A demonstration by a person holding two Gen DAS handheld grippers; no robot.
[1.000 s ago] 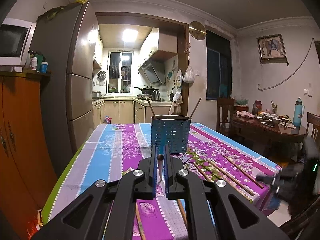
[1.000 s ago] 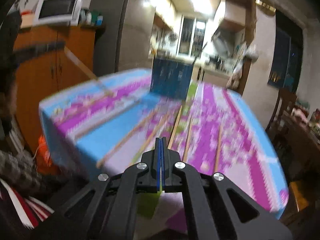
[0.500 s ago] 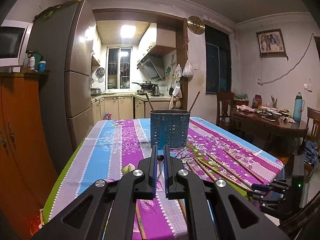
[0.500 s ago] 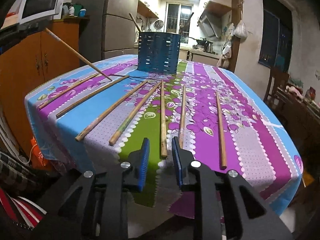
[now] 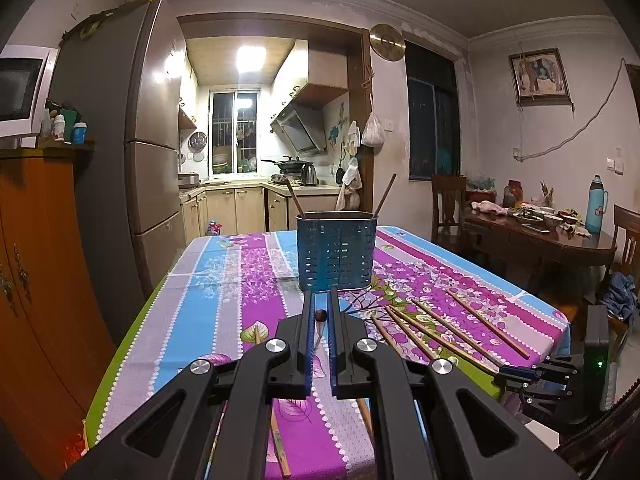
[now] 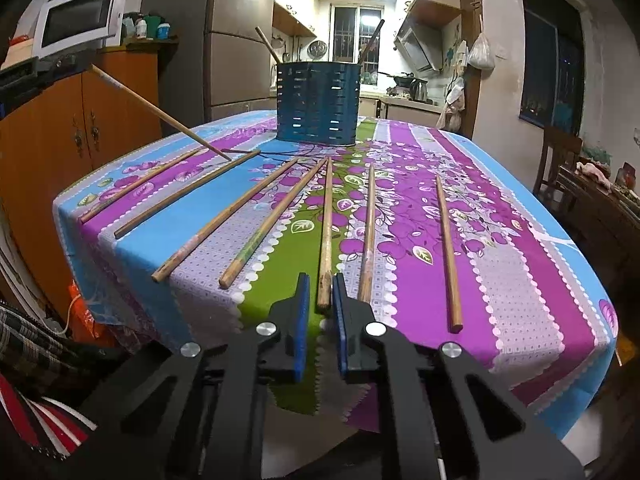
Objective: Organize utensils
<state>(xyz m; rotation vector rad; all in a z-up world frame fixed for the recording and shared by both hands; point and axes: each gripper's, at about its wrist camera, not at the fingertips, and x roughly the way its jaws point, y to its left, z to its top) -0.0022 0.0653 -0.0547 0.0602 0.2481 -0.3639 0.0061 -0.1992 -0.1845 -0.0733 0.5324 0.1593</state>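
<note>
A blue perforated utensil holder (image 5: 336,252) stands mid-table with two chopsticks in it; it also shows in the right wrist view (image 6: 317,109). Several wooden chopsticks (image 6: 326,232) lie fanned on the floral tablecloth (image 6: 520,240). My left gripper (image 5: 321,304) is shut on a chopstick (image 5: 320,318), held above the table; in the right wrist view that chopstick (image 6: 160,114) slants down to the cloth at the left. My right gripper (image 6: 320,284) is open at the table's near edge, its jaws either side of the end of one lying chopstick.
An orange wooden cabinet (image 6: 80,128) with a microwave (image 6: 78,20) stands left of the table, a fridge (image 5: 116,160) behind it. A dark dining table (image 5: 540,240) with dishes and chairs stands to the right. The kitchen lies beyond.
My right gripper has opened and moved in to the table's near edge, around a chopstick's end. My left gripper holds its chopstick and has lowered slightly.
</note>
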